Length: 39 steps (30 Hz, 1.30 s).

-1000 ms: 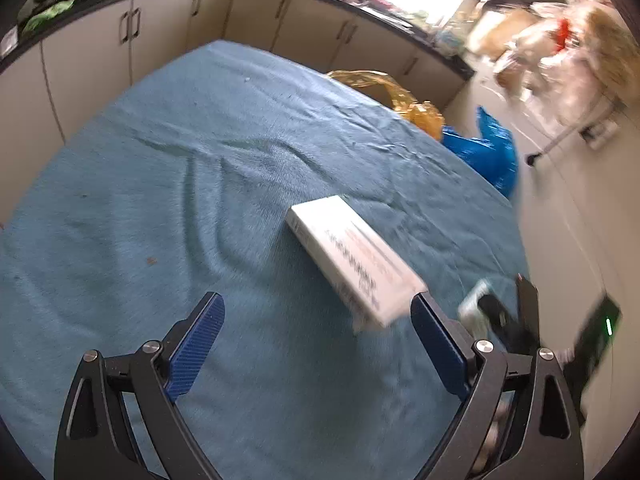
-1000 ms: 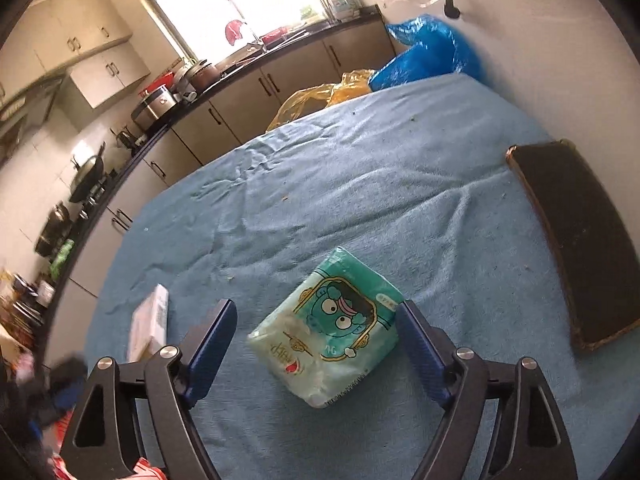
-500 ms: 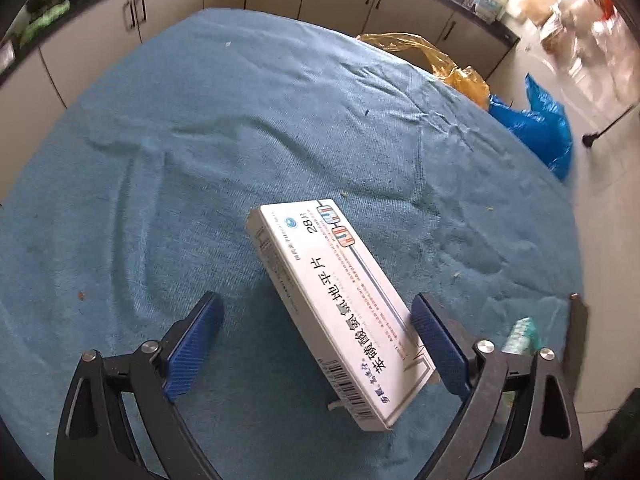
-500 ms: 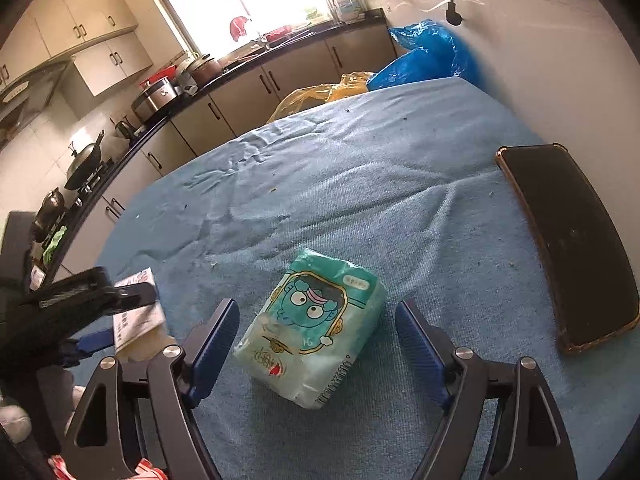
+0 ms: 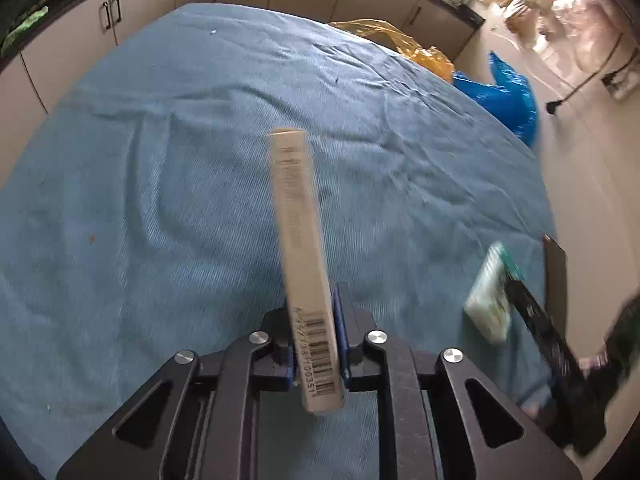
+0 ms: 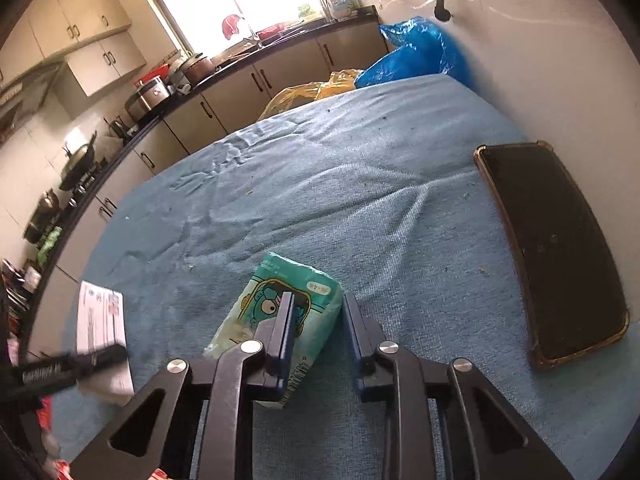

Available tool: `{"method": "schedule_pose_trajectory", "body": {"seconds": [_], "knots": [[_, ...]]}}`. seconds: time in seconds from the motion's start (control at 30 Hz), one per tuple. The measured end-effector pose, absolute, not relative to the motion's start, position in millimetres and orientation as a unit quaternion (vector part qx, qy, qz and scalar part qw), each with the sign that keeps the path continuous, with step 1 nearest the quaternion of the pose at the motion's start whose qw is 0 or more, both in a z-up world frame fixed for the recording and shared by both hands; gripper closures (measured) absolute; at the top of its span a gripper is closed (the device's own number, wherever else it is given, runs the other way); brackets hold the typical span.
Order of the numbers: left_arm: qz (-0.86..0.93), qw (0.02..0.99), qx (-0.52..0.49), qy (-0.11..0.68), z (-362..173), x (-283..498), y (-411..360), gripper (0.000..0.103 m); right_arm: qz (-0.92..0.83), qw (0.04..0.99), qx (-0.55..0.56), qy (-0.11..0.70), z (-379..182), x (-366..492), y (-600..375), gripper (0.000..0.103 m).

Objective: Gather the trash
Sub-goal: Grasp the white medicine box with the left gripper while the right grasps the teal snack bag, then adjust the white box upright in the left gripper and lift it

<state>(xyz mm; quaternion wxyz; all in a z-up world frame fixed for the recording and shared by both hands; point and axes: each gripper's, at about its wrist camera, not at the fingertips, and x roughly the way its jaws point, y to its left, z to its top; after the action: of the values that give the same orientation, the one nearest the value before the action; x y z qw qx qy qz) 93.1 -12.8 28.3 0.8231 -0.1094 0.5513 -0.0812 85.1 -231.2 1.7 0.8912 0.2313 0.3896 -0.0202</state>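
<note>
Left wrist view: the left gripper [image 5: 314,344] pinches a long white box [image 5: 301,240] on its thin edge, with the barcode end between the blue pads. The box sticks out above the blue cloth on the table [image 5: 160,160]. To the right of the box, a green tissue pack [image 5: 490,296] is held by the other gripper.

Right wrist view: the right gripper [image 6: 318,334] squeezes the green tissue pack [image 6: 280,308]. The white box [image 6: 102,320] is to the left of the pack. A black tray [image 6: 552,248] lies on the table to the right of the pack.
</note>
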Motion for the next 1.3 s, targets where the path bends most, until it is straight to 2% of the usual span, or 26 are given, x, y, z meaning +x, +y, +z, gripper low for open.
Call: {"method": "schedule_pose_trajectory", "body": {"seconds": [0.1,0.17,0.23,0.3,0.47,0.57,0.7,0.77,0.87,0.93,1.1,1.17,1.2,1.23,1.3], "knots": [[-0.096,0.827,-0.098,0.546,34,66,-2,0.088,0.009,0.883,0.255,0.394,0,86,-235,0.077],[-0.097,0.83,-0.087,0.542,36,50,5,0.088,0.025,0.879,0.274,0.389,-1,86,-236,0.066],[-0.098,0.834,-0.077,0.538,38,32,14,0.088,0.039,0.877,0.292,0.379,1,86,-234,0.04],[-0.093,0.838,-0.063,0.534,38,14,24,0.088,0.039,0.881,0.285,0.377,2,86,-227,0.03],[-0.075,0.846,-0.041,0.526,31,-12,40,0.088,0.008,0.896,0.221,0.385,7,95,-200,0.023],[-0.075,0.852,-0.041,0.516,31,-19,43,0.087,-0.009,0.9,0.191,0.392,7,102,-189,0.022],[-0.076,0.848,-0.053,0.522,22,-22,44,0.071,-0.034,0.901,0.114,0.417,5,107,-171,0.023],[-0.075,0.853,-0.053,0.513,21,-24,45,0.07,-0.046,0.899,0.078,0.428,4,107,-162,0.023],[-0.075,0.856,-0.058,0.509,21,-26,45,0.067,-0.057,0.899,0.065,0.43,3,104,-162,0.03],[-0.079,0.855,-0.07,0.508,21,-26,47,0.062,-0.066,0.899,0.058,0.429,3,100,-163,0.041],[-0.077,0.859,-0.074,0.501,21,-29,44,0.058,-0.07,0.9,0.072,0.423,5,89,-172,0.056],[-0.072,0.861,-0.081,0.497,22,-31,44,0.058,-0.068,0.901,0.089,0.42,7,84,-176,0.06],[-0.069,0.861,-0.087,0.497,22,-33,46,0.063,-0.067,0.901,0.097,0.417,8,82,-178,0.062],[-0.068,0.861,-0.089,0.496,23,-34,47,0.076,-0.063,0.902,0.108,0.413,9,80,-181,0.064],[-0.069,0.861,-0.095,0.495,25,-39,49,0.082,-0.056,0.903,0.127,0.407,11,78,-185,0.066]]}}
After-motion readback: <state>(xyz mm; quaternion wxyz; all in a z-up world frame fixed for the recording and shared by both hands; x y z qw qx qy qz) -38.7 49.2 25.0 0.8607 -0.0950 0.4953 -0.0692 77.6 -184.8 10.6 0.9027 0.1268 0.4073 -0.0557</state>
